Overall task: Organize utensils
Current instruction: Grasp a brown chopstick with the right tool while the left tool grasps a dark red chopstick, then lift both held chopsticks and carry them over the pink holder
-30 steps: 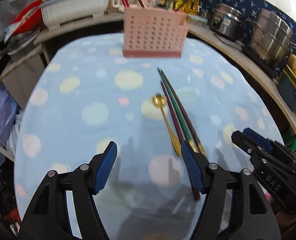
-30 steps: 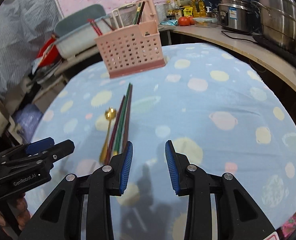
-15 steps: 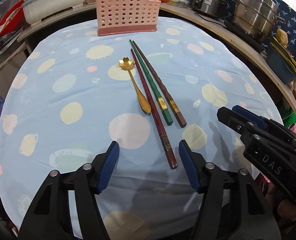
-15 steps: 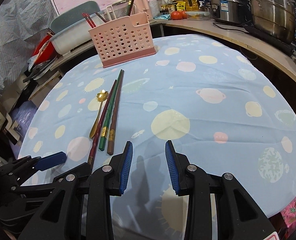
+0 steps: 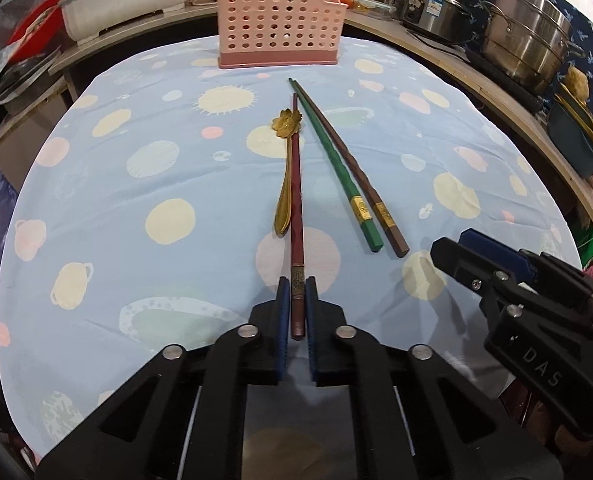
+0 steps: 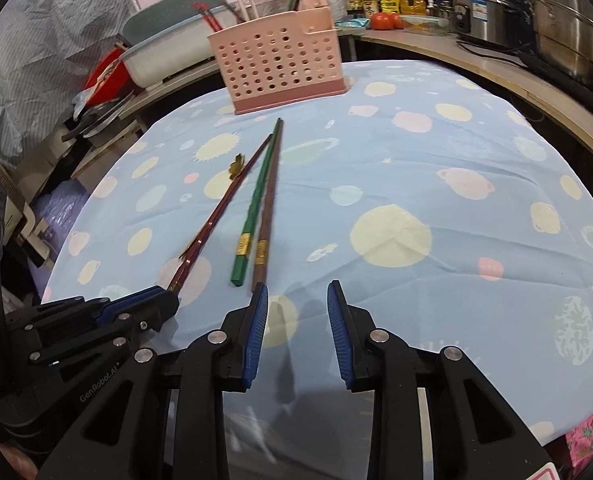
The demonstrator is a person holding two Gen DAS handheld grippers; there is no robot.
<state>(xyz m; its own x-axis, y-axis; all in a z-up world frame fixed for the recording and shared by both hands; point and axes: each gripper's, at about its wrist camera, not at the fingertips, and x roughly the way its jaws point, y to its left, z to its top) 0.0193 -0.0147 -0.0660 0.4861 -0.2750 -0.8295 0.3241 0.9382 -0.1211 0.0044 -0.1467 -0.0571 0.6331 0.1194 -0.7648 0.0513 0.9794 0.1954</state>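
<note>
While the left gripper [image 5: 295,312] has its jaws closing on the near end of the dark red chopstick [image 5: 296,208], pads either side of the shaft and seemingly just meeting it, the step in hand reads as: take up one chopstick for the pink holder [image 5: 277,20]. Advice for that step: confirm the pinch is firm before raising, since a thin lacquered stick held at one end will likely pivot; lift the far tip clear of the gold spoon [image 5: 285,172], whose flower-shaped end lies against the stick and may be dragged along; carry it tip-down and drop it through the open top of the holder. Right gripper [image 6: 294,320]: narrowing, nothing between its jaws, hovering over bare cloth just beside the brown chopstick [image 6: 267,216]; judged to be next in line for that one or the green chopstick [image 6: 256,208]. Position of items: green and brown sticks lie side by side, touching along most of their length, apart from the red one at the near ends and converging toward the holder; all four utensils still flat on the surface [image 5: 136,208]. Surface: round, covered in a pale blue cloth with cream, pink and green spots. Holder: perforated, upright at the far edge; whether anything is inside cannot be told. Room: curved wooden counter [image 6: 496,68] behind, bearing steel pots [image 5: 524,52], a tomato, bottles; a white tub [image 5: 128,4] to the left.
</note>
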